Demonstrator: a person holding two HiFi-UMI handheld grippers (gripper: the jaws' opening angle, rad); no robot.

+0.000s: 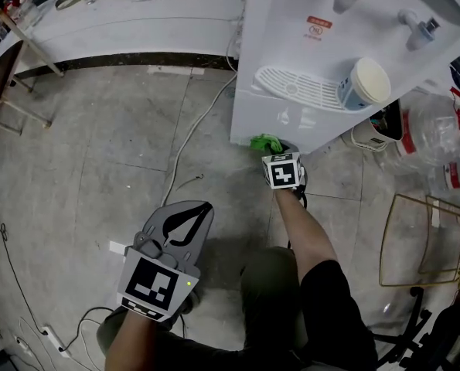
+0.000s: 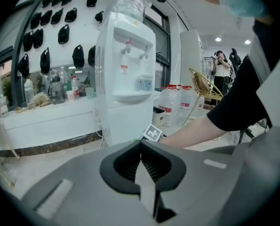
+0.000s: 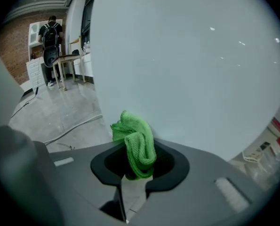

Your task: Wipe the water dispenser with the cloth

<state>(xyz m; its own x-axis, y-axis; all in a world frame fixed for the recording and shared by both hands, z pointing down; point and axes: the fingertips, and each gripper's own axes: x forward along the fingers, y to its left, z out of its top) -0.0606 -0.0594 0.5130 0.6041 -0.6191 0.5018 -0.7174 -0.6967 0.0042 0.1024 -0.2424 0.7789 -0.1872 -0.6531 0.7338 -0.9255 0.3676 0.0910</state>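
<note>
A white water dispenser (image 1: pixel 315 60) stands on the floor, with a drip tray and a paper cup (image 1: pixel 364 83) on it. My right gripper (image 1: pixel 274 147) is shut on a bunched green cloth (image 3: pixel 136 142) and holds it low against the dispenser's front panel (image 3: pixel 187 69), near its base. The cloth (image 1: pixel 265 142) shows just above the marker cube in the head view. My left gripper (image 1: pixel 192 211) hangs back over the floor, well left of the dispenser (image 2: pixel 125 74), its jaws closed with nothing between them.
A cable (image 1: pixel 195 126) runs across the grey floor left of the dispenser. Water bottles (image 1: pixel 438 141) and a gold wire rack (image 1: pixel 431 242) stand to the right. A white counter (image 1: pixel 129 22) lines the back wall, with a chair (image 1: pixel 5 76) at far left.
</note>
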